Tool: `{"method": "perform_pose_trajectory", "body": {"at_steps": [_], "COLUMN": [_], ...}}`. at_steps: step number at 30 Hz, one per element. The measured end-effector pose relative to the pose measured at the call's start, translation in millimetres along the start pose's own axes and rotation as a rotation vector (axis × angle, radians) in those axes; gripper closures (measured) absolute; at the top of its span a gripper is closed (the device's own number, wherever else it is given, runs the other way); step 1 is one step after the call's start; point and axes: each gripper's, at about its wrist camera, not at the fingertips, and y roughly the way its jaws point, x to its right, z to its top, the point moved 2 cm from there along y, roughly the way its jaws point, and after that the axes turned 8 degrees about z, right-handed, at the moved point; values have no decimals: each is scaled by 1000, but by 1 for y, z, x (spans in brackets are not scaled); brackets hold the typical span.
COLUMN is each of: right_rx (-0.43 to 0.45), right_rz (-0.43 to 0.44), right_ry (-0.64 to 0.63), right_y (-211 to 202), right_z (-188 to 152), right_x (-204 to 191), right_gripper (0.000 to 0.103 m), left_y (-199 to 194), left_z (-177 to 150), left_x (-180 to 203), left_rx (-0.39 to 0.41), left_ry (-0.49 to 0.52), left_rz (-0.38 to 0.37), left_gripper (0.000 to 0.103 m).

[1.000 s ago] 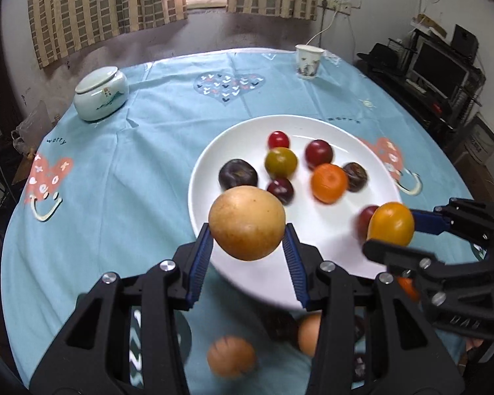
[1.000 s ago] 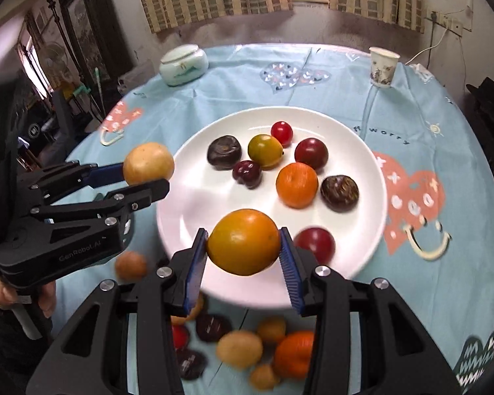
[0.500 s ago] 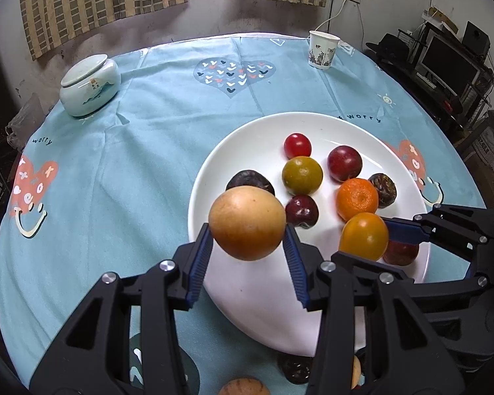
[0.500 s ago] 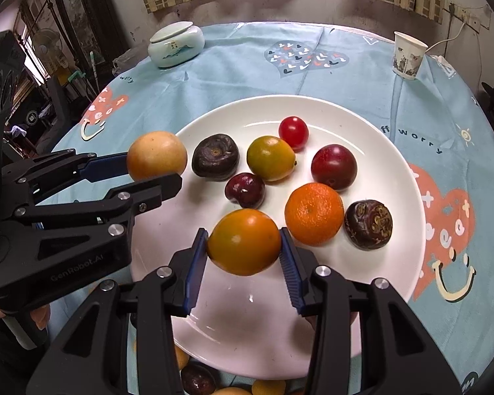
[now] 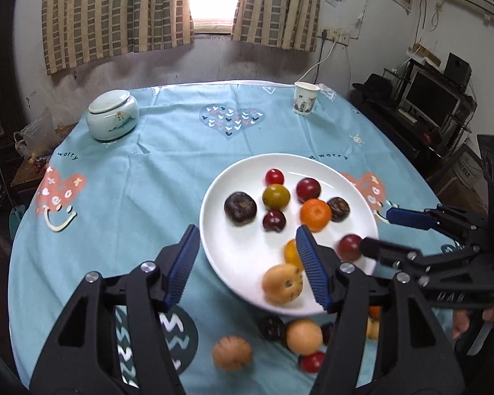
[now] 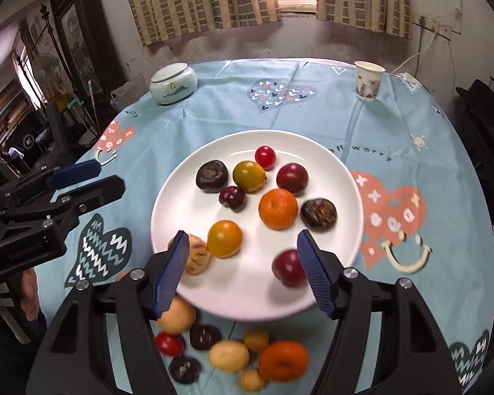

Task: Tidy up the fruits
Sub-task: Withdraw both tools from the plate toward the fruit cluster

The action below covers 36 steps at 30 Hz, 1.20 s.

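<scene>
**Tools opening over a half-filled plate**

Left tool (image 5: 247,263) is opening, its jaws wide with nothing gripped; the tan fruit (image 5: 282,283) lies on the plate (image 5: 214,197) near its front rim. Right tool (image 6: 240,265) is opening too, the orange-yellow fruit (image 6: 224,238) loose on the plate. Ten fruits look plated; a cluster (image 6: 229,355) waits on the tabletop (image 6: 214,112).
</scene>
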Motion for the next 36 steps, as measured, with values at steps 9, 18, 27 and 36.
{"method": "perform_pose_trajectory", "body": {"at_steps": [9,18,27,36], "right_rx": [50,-10,33,-12], "right_rz": [-4,12,-120,-137], "right_ry": [55,168,129,155], "right_y": [-57,-46,-38,8], "right_z": [-89,-149,-146,-125], "right_x": [-6,-2,0,28], "right_gripper": [34,34,34,50], "left_y": [-46,-36,-39,-40], "left_z": [-89,-147,-150,-151], "left_x": [10,21,12,0], "left_rx": [48,-55,-55,-61], "left_ry": [1,5,-25,-53], "left_rz": [22,-20,16,35], "left_gripper": [30,27,18,14]}}
